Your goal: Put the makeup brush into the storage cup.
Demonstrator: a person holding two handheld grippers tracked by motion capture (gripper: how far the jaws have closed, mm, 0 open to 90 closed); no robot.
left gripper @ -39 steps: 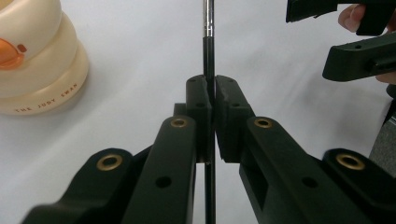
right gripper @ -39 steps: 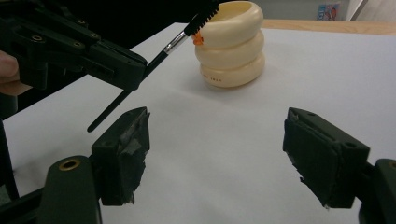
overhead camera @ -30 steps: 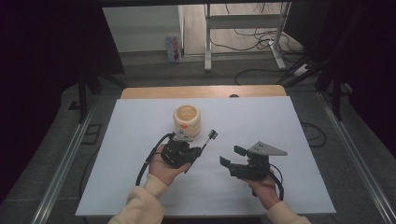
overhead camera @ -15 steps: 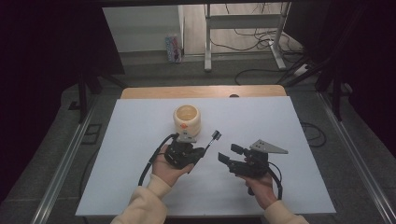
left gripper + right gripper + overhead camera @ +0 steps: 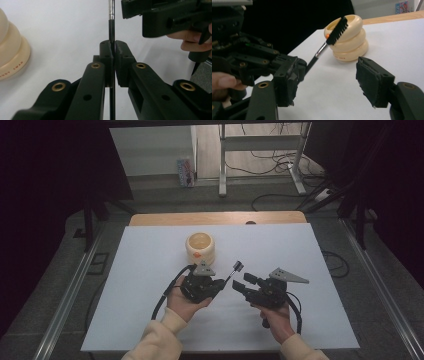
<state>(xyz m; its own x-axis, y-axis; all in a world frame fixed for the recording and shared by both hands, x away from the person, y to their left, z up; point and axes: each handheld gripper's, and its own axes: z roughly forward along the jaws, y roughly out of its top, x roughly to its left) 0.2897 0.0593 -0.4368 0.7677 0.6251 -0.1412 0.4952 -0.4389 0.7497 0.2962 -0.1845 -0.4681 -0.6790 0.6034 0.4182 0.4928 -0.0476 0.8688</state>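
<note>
**A:** What have I got in the left hand-held gripper (image 5: pixel 216 286)?

**B:** A small brush (image 5: pixel 337 31): thin black handle, a short shiny metal ferrule, then a block of stiff black bristles. From my left gripper view the two black jaws are clamped tight on the handle (image 5: pixel 111 30), which runs straight up between the pads.

**A:** And the brush head?

**B:** In the high view it sticks out past the left jaws toward the right hand-held gripper (image 5: pixel 246 284), lifted off the white tabletop (image 5: pixel 320 255). In the right gripper view the bristles show in front of the rim of the cream holder (image 5: pixel 348 38), a glossy pot shaped like three stacked rounded rings with a small orange spot.

**A:** The right one?

**B:** Its jaws stand apart with nothing between them; they have just been closing. The brush handle lies just beside them, not gripped by them.

**A:** Hand poses?

**B:** Both forearms in pale sleeves come up from the near edge. My left hand (image 5: pixel 186 304) cups its tool from below, aimed rightward; my right hand (image 5: pixel 276 319) holds its grip from beneath, jaws aimed left at the brush. The holder stands just beyond the left gripper.
</note>
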